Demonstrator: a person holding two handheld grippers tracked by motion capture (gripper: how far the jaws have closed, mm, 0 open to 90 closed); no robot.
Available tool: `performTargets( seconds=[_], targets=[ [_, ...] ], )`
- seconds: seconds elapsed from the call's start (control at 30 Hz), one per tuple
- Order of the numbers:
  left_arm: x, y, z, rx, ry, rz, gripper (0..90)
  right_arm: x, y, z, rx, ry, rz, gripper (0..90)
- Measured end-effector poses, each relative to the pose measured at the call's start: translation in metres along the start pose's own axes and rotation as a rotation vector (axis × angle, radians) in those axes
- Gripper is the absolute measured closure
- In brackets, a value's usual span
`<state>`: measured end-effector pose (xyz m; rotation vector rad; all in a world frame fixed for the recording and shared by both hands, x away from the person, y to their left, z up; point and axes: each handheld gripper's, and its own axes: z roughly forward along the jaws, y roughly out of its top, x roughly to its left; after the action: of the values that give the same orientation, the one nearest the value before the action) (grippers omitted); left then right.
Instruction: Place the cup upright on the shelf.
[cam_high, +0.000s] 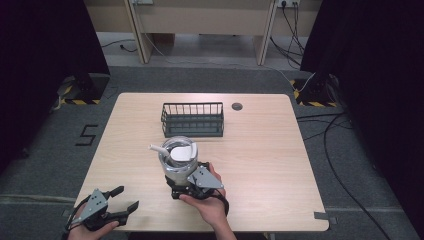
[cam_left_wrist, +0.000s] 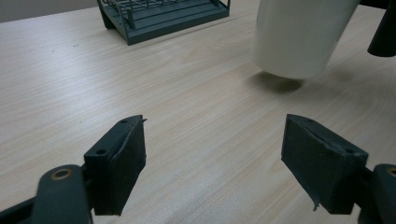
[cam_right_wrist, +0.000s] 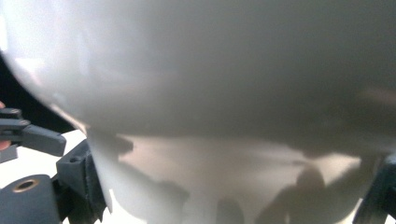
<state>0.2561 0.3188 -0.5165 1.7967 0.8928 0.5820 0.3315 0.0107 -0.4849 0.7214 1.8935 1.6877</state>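
A white tumbler (cam_high: 177, 161) with a clear lid and a white straw sits in my right gripper (cam_high: 183, 183), which is shut on its lower body near the table's front middle. In the right gripper view the tumbler (cam_right_wrist: 210, 93) bulges close between the right gripper (cam_right_wrist: 229, 193) jaws. In the left gripper view the tumbler (cam_left_wrist: 299, 37) seems to hang just above the wood, with a shadow under it. My left gripper (cam_high: 127, 198) is open at the front left corner, holding nothing. Its pads (cam_left_wrist: 122, 154) stand wide apart over bare wood, left gripper (cam_left_wrist: 215, 158).
A dark wire rack (cam_high: 192, 120) stands empty at the back middle of the light wooden table (cam_high: 260, 150), also seen as the rack (cam_left_wrist: 163, 14) beyond the left jaws. A round cable hole (cam_high: 237, 106) lies to its right. Cables run over the floor at the right.
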Motion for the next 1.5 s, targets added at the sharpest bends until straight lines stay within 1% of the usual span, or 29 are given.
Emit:
performTargets(
  seconds=[0.03, 0.07, 0.1, 0.13, 0.2, 0.37, 0.4, 0.5, 0.73, 1.0, 1.2, 1.23, 1.5],
  targets=[
    [0.000, 0.000, 0.000, -0.001, 0.000, -0.001, 21.4, 0.000, 0.000, 0.000, 0.000, 0.000, 0.000, 10.2],
    [0.000, 0.000, 0.000, -0.001, 0.001, 0.000, 21.4, -0.003, 0.002, 0.000, 0.001, -0.014, -0.002, 10.2],
    [0.000, 0.000, 0.000, -0.001, 0.001, 0.000, 21.4, -0.003, 0.002, 0.000, 0.001, -0.014, -0.002, 10.2],
    [0.000, 0.000, 0.000, -0.002, 0.001, -0.001, 21.5, -0.006, 0.003, 0.000, 0.005, -0.026, 0.004, 10.2],
    [0.000, 0.000, 0.000, -0.002, 0.001, -0.002, 21.5, -0.008, 0.003, 0.000, 0.008, -0.033, 0.010, 10.2],
    [0.000, 0.000, 0.000, -0.002, 0.001, -0.003, 21.6, -0.015, 0.006, 0.002, 0.020, -0.062, 0.005, 10.2],
    [0.000, 0.000, 0.000, -0.003, 0.000, -0.003, 21.6, -0.016, 0.008, 0.002, 0.022, -0.064, 0.011, 10.2],
    [0.000, 0.000, 0.000, -0.003, 0.001, -0.003, 21.6, -0.019, 0.012, 0.003, 0.019, -0.076, 0.004, 10.2],
    [0.001, 0.000, 0.000, -0.005, 0.001, -0.005, 21.8, -0.028, 0.021, 0.007, 0.013, -0.104, 0.007, 10.2],
    [0.000, 0.000, 0.001, -0.005, -0.002, -0.008, 22.1, -0.038, 0.027, 0.010, 0.011, -0.120, 0.007, 10.1],
    [0.001, -0.001, 0.000, -0.006, 0.000, -0.013, 22.3, -0.044, 0.030, 0.013, 0.013, -0.138, 0.007, 10.1],
    [0.001, -0.001, 0.000, -0.004, 0.000, -0.012, 22.4, -0.047, 0.032, 0.014, 0.012, -0.147, 0.010, 10.2],
    [0.002, 0.000, 0.000, -0.006, 0.000, -0.014, 22.5, -0.058, 0.039, 0.016, 0.008, -0.171, 0.012, 10.1]
  ],
)
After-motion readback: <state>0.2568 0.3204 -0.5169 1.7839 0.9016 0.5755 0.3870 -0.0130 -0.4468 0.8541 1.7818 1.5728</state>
